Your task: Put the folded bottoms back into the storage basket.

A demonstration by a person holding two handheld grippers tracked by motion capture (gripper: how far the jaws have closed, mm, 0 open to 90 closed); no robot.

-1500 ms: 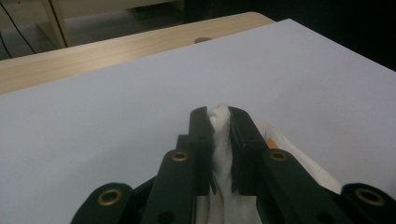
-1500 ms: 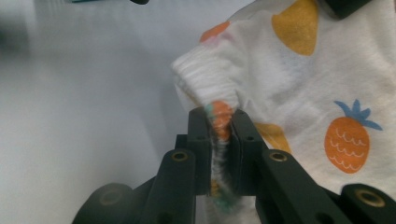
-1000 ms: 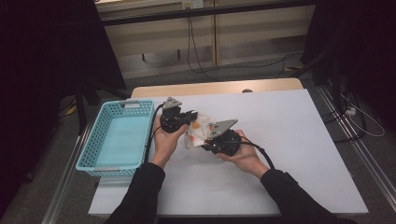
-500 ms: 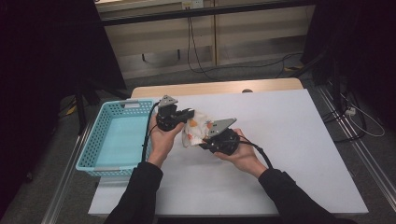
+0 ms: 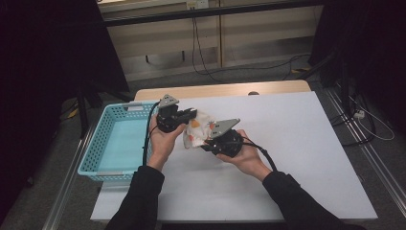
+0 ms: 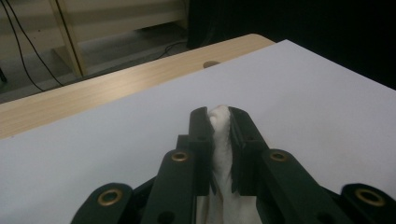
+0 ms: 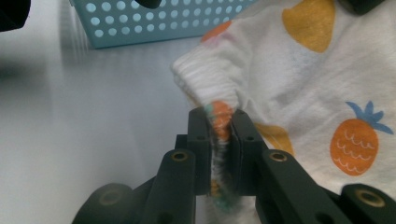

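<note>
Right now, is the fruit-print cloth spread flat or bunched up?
Bunched up. The cloth hangs crumpled between the left gripper and the right gripper, each pinching a fold; it is outside the blue basket.

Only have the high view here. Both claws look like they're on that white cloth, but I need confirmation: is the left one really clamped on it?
Observer: Yes. In the left gripper view the left claw is shut on a fold of the white cloth.
Operator: And the right?
Observer: The right claw pinches a ribbed edge of the cloth.
Operator: Any print detail?
Observer: Orange pineapples with blue leaves.
</note>
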